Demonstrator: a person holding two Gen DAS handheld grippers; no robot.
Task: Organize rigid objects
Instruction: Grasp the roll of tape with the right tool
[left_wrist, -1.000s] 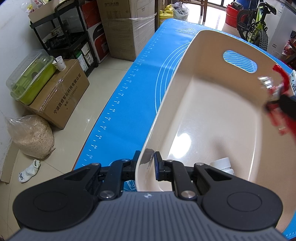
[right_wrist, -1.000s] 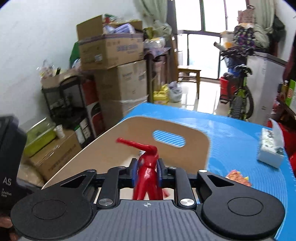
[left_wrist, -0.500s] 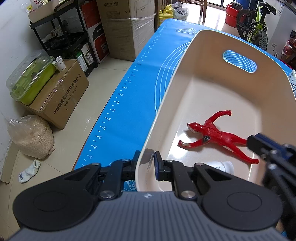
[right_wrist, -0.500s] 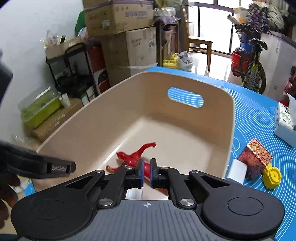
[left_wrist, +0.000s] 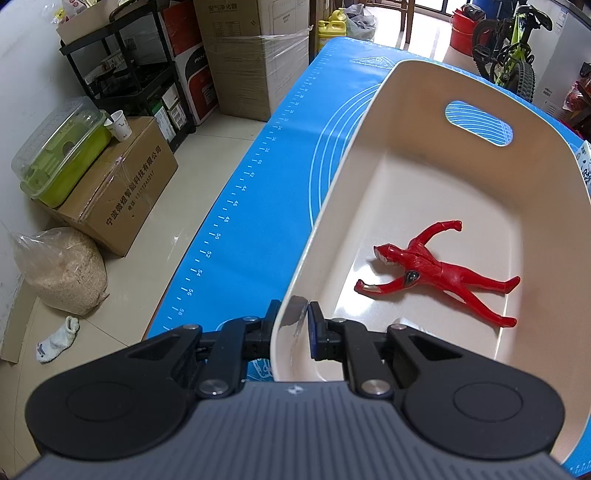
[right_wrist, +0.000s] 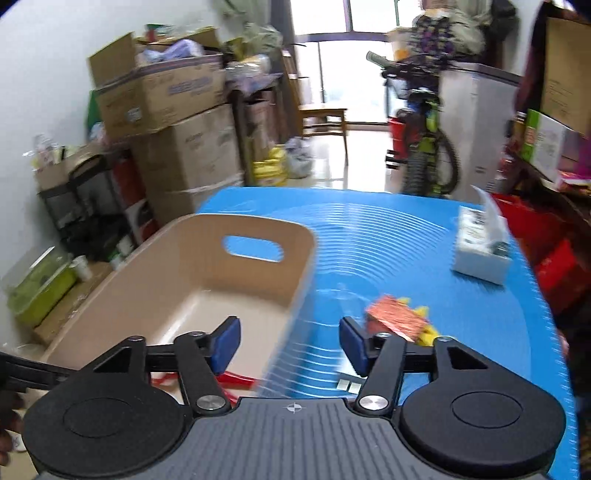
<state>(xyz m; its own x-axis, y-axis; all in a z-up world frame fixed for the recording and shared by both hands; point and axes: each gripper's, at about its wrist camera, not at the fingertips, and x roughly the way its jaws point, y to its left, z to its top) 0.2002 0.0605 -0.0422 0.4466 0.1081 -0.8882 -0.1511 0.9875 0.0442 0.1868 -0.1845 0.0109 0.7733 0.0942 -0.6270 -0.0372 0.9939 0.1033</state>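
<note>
Along the left edge of the table, the beige bin (left_wrist: 436, 177) sat on the blue mat (left_wrist: 258, 206), its long side running close beside the mat's printed ruler, where the numbers 40 to 58 could be read. The left gripper (left_wrist: 291, 321) was clamped on the bin's near rim, one finger outside the wall and one inside. On the bin's floor the red action figure (left_wrist: 436, 269) lay flat toward the right wall, arms spread, with bare floor beyond it up to the handle cutout. The right gripper (right_wrist: 290, 343) hung with its blue pads wide apart and nothing between them, straddling the bin's right wall. Open mat stretched ahead of it to the far edge; a patterned red block (right_wrist: 397, 319) and a yellow piece (right_wrist: 424, 332) lay just past its right finger, a tissue box (right_wrist: 480, 247) near the right edge. Chinese lettering marked the cardboard box (left_wrist: 122, 192) on the floor.
</note>
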